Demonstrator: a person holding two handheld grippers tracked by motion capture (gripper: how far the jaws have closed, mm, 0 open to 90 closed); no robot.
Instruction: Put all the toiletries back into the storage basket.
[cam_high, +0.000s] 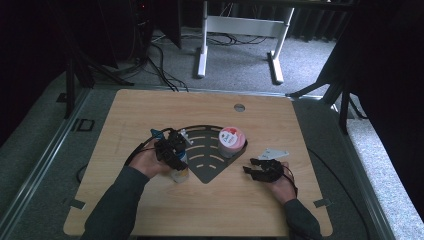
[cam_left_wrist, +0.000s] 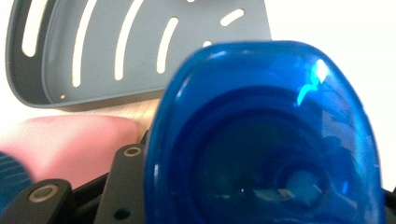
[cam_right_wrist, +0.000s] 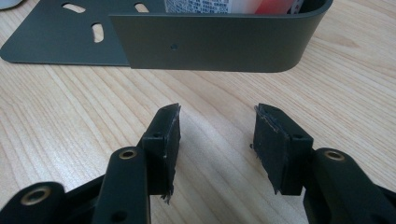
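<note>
A pale bottle stands on the wooden table at the left edge of a dark grey slotted fan-shaped rack. My left gripper is shut on the bottle from above. In the left gripper view the bottle's blue translucent cap sits close between the jaws, with the rack beyond it. A round container with a pink lid stands in the rack's right corner. My right gripper rests on the table to the right of the rack, open, with bare wood between its pads. The rack's wall lies just ahead of it.
The table has a round grommet hole near its far edge. On the carpet beyond the table stand a white desk frame and loose cables. Dark curtains close in both sides.
</note>
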